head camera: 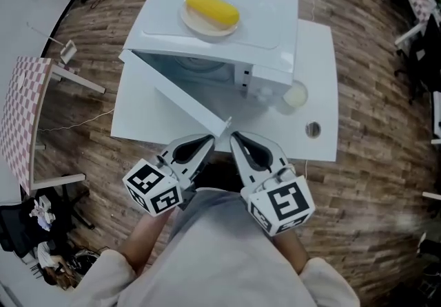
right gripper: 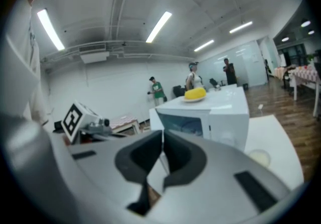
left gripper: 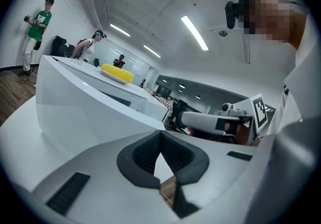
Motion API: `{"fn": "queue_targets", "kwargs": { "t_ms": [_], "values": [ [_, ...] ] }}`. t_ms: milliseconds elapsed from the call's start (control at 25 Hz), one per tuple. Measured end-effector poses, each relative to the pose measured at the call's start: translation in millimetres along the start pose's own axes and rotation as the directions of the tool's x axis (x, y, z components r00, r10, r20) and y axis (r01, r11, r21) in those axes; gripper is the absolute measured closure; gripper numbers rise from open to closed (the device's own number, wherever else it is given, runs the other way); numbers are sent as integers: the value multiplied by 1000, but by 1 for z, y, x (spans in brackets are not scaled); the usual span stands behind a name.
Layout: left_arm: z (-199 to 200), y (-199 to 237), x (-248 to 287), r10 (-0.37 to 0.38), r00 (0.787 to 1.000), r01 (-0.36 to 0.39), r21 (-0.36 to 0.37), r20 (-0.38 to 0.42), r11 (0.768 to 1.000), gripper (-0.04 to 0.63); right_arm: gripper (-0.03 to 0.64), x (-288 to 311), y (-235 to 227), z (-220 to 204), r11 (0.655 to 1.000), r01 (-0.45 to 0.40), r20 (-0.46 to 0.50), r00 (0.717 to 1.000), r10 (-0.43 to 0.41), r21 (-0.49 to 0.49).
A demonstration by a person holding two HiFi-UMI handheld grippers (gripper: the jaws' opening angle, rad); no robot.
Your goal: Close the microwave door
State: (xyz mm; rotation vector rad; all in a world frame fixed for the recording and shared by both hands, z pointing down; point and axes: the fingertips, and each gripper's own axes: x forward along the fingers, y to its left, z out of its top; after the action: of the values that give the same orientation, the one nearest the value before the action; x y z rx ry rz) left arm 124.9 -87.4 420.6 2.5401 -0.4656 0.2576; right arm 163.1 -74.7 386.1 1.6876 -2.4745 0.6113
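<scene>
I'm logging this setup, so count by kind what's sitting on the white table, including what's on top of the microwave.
microwave: 1
plate: 1
yellow food piece: 1
small round white object: 1
Total: 4

Microwave [head camera: 227, 30]: cavity mostly hidden under its own top; only a dim strip shows behind the open door [head camera: 185, 106]. Control knobs [head camera: 256, 92] too small to read.
Yellow food item [head camera: 212, 9]: kind unclear; covers most of its plate [head camera: 195, 25].
Pale round item [head camera: 295, 96]: partly tucked behind the microwave's front corner; kind unclear.
Checkered table [head camera: 24, 109]: cut by the left edge.
Person's sleeves [head camera: 103, 278]: cut by the bottom edge.
Bystanders [right gripper: 157, 90]: too small for detail; the right gripper view is soft throughout.
</scene>
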Motion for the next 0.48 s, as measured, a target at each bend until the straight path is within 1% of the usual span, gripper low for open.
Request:
{"fn": "queue_targets", "kwargs": {
  "t_ms": [120, 240, 480],
  "values": [
    [4, -2, 5, 21, 999, -21, 0, 31, 1000, 577, 592, -6, -5, 2, 1000, -12, 15, 1000, 13, -28],
    [9, -6, 9, 34, 998, -33, -6, 60, 999, 577, 594, -13, -9, 2, 999, -19, 19, 1000, 20, -27],
    [9, -4, 20, 41, 996, -41, -3, 73, 999, 577, 594, -16, -13, 2, 999, -22, 27, 999, 22, -25]
  ]
}}
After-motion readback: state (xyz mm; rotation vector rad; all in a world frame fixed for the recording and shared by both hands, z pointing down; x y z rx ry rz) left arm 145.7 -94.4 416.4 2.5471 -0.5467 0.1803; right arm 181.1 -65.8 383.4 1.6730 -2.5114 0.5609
